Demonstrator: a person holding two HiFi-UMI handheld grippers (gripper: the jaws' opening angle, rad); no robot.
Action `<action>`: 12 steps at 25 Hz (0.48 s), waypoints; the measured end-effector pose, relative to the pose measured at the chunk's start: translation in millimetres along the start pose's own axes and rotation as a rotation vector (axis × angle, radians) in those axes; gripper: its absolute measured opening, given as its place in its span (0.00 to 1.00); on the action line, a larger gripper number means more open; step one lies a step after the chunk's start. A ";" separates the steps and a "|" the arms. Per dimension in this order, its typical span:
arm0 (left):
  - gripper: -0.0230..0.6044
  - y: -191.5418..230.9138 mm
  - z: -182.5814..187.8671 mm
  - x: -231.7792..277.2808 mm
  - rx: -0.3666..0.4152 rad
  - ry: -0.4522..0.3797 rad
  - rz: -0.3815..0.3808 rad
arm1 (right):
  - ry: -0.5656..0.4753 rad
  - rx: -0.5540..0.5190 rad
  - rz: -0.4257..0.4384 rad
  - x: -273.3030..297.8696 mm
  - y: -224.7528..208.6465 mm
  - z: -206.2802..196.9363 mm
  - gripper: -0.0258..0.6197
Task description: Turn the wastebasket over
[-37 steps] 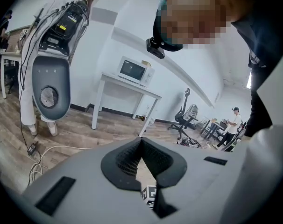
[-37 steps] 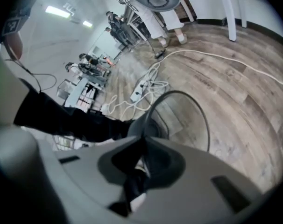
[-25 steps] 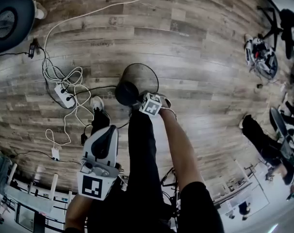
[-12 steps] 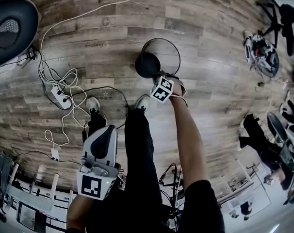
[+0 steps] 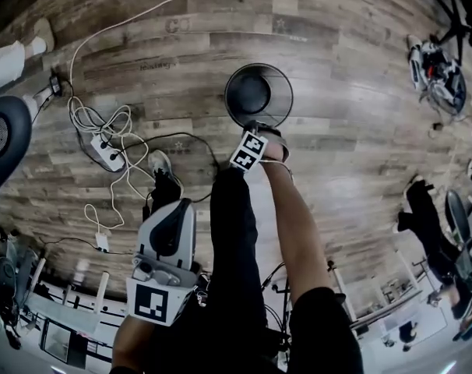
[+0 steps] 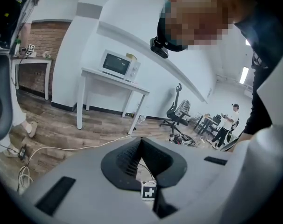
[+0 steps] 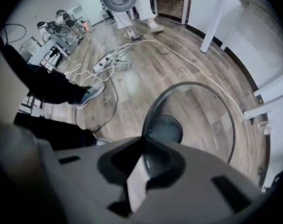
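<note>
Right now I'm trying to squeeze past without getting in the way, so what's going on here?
A person is working with a handheld gripper in each hand. The right gripper points down, its jaws closed on the rim of a black mesh wastebasket. The wastebasket's mouth faces up over the wood floor; whether it rests fully on the floor is unclear. The left gripper is held back near the person's body, jaws shut and empty.

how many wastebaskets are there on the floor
1. The black mesh wastebasket stands open end up on the wood floor, its near rim pinched by the right hand-held gripper. More may be hidden off-frame.
</note>
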State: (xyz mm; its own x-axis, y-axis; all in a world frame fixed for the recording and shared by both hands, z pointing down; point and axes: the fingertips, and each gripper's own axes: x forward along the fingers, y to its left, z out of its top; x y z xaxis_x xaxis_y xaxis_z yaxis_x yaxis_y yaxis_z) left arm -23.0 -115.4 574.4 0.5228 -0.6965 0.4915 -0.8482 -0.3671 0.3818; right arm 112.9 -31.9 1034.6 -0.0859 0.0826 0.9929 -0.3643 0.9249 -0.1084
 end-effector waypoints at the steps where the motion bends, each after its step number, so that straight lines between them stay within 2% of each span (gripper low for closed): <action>1: 0.09 0.2 -0.2 0.4 0.003 0.000 -0.002 | -0.005 0.014 -0.004 3.5 4.2 0.1 0.11; 4: 0.09 2.8 -2.7 -0.6 0.010 -0.002 -0.002 | -0.019 0.058 -0.011 11.7 14.3 0.2 0.12; 12: 0.09 13.4 -12.2 -12.9 0.003 0.000 0.025 | -0.019 0.052 -0.040 23.6 31.8 -4.9 0.12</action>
State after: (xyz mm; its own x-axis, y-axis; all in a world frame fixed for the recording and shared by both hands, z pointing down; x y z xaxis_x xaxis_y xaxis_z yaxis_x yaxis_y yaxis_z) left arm -40.1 -103.8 582.7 0.5015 -0.7056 0.5007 -0.8612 -0.3518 0.3669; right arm 103.8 1.2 1054.8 -0.0877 0.0382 0.9954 -0.4152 0.9069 -0.0713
